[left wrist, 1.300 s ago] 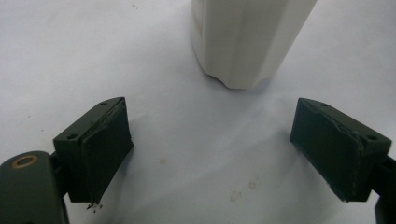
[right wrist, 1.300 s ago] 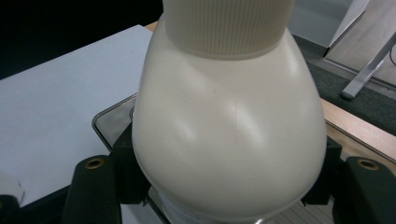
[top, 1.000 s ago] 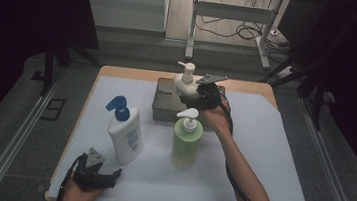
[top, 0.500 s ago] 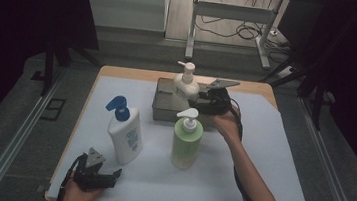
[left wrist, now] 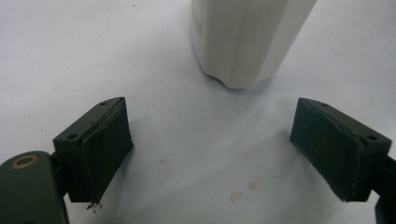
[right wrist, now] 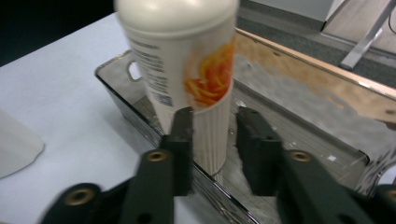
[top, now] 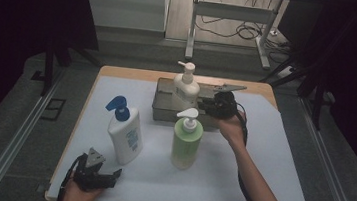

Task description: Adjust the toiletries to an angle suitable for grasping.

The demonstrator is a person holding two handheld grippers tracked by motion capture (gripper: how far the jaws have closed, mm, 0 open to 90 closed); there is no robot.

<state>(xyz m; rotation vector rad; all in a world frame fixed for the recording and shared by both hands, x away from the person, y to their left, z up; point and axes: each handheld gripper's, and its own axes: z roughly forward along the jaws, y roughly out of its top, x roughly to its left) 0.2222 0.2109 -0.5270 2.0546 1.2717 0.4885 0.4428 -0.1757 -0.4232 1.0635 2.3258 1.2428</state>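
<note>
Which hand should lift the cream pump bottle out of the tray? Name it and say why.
Right. The right gripper already has its jaws around the cream pump bottle in the metal tray and has just been closing. The left gripper sits open at the table's near edge.

In your right gripper view the cream pump bottle (right wrist: 187,70) was cut off at the top edge, so its pump head was out of frame, and its label print was too blurred to read. Your right gripper (right wrist: 211,135) covered part of the bottle's ribbed base, so whether either pad touched it could not be told. In your left gripper view a white bottle (left wrist: 245,39) was cropped above its base. From the high view your left hand (top: 78,193) ran off the bottom edge, and the metal tray (top: 162,104) sat partly behind the green bottle (top: 186,144).
</note>
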